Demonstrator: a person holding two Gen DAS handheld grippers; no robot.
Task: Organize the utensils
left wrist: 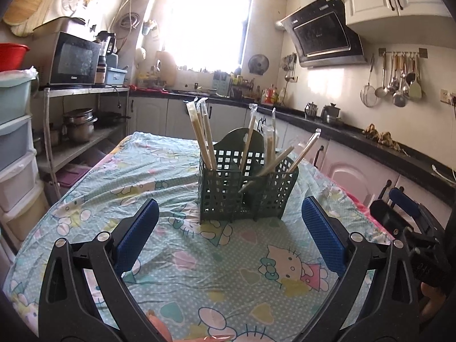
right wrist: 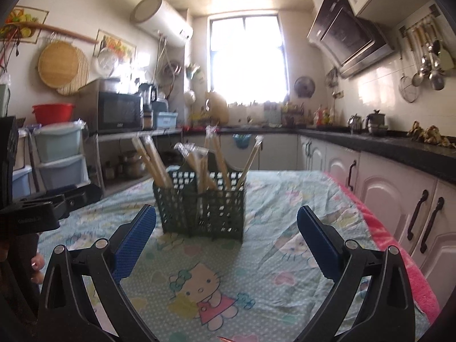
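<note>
Both grippers are held low over the table, drawn back from the work, and nothing is gripped by either. The left gripper (left wrist: 229, 216) is spread wide, its blue pads (left wrist: 139, 228) well apart with only the patterned tablecloth (left wrist: 182, 256) seen between them; the right gripper (right wrist: 226, 228) is spread just as wide and is likewise empty.

The green utensil basket (left wrist: 245, 191) is found straight ahead of the left gripper, beyond its fingertips and slightly to the right of centre. From the right gripper it lies ahead and a little to the left (right wrist: 199, 205), near but not touched. Wrapped chopsticks (left wrist: 206, 139) are stood upright or leaning in its compartments — one bundle in the compartment on the left gripper's left, others fanned out through the middle and right ones. Being taller than the basket, they lean on its walls and rims.

No loose utensil is clearly seen on the cloth between the jaws; something orange (left wrist: 159, 325) at the bottom edge of the left view cannot be identified. The sorting is therefore judged to be near its end — or at a pause, the wide openings being kept ready for whatever is picked next.
</note>
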